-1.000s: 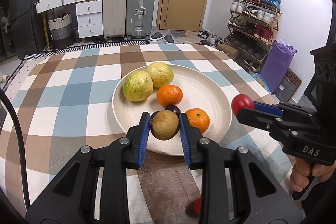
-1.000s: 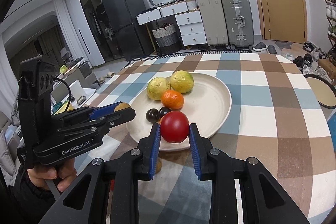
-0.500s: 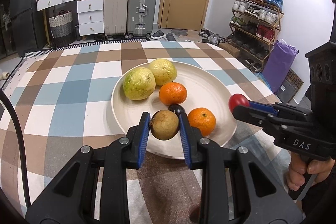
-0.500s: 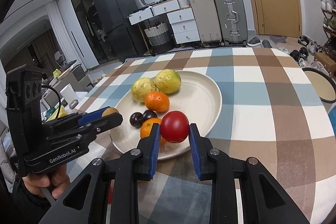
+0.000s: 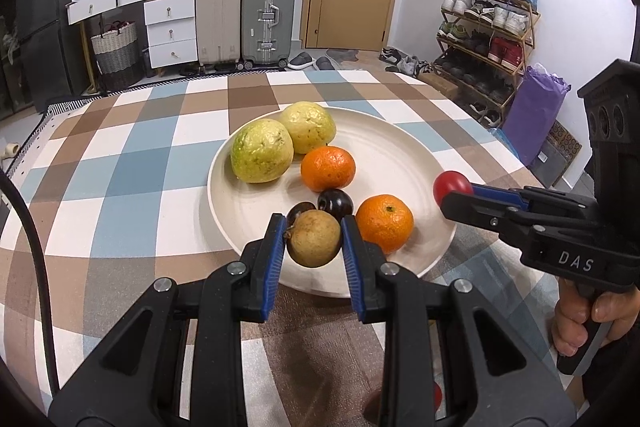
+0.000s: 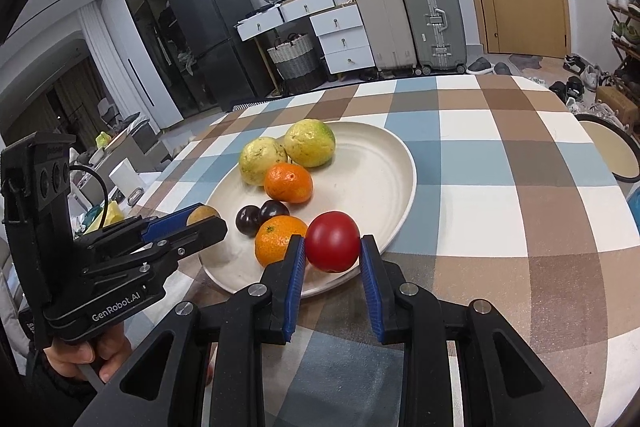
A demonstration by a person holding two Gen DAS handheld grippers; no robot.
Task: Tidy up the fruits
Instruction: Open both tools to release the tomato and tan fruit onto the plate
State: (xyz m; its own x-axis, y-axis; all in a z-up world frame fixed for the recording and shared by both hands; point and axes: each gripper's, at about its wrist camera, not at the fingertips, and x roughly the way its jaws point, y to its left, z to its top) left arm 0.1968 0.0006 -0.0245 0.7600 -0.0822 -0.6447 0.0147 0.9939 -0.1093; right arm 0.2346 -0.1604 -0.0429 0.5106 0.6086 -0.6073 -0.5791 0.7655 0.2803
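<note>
We hold two fruits over the near edge of the cream plate (image 5: 400, 163), which sits on the checked table (image 5: 120, 163). The left gripper (image 5: 313, 247) has its jaws clamped on a brownish round fruit (image 5: 314, 238), just in front of two dark plums (image 5: 335, 202). The right gripper (image 6: 332, 267) has its jaws clamped on a red tomato (image 6: 333, 241), beside the nearer orange (image 6: 280, 239). We judge both are carried low so each can be set down gently with its kind; whether either fruit already touches the plate we cannot tell. Farther back lie another orange (image 5: 328, 169) and two yellow-green guavas (image 5: 262, 155). The right gripper's body reads "DAS", the left's "GenRobot.AI".
</note>
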